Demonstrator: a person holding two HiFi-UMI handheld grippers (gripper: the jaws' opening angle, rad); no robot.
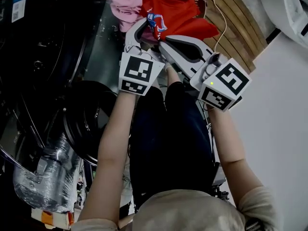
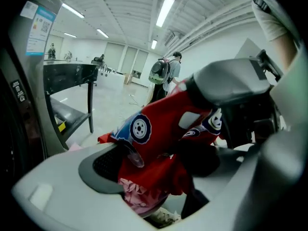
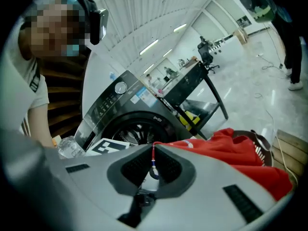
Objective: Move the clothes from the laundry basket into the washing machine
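Wooden slats [image 1: 238,13] and pale floor lie to the right, with the dark washing machine [image 1: 53,57] at the left. Right gripper [image 3: 153,161]: jaws closed flat on an edge of the red garment [image 1: 175,11], which is held over the laundry basket [image 3: 263,142] at the far side. The garment's long axis runs from the pinched edge away to the far right, toward the basket. Left gripper [image 2: 183,172]: jaws spread wide, with red cloth hanging between them and the pads not pressing on it. The pink garment [image 1: 124,4] lies just left of the red one.
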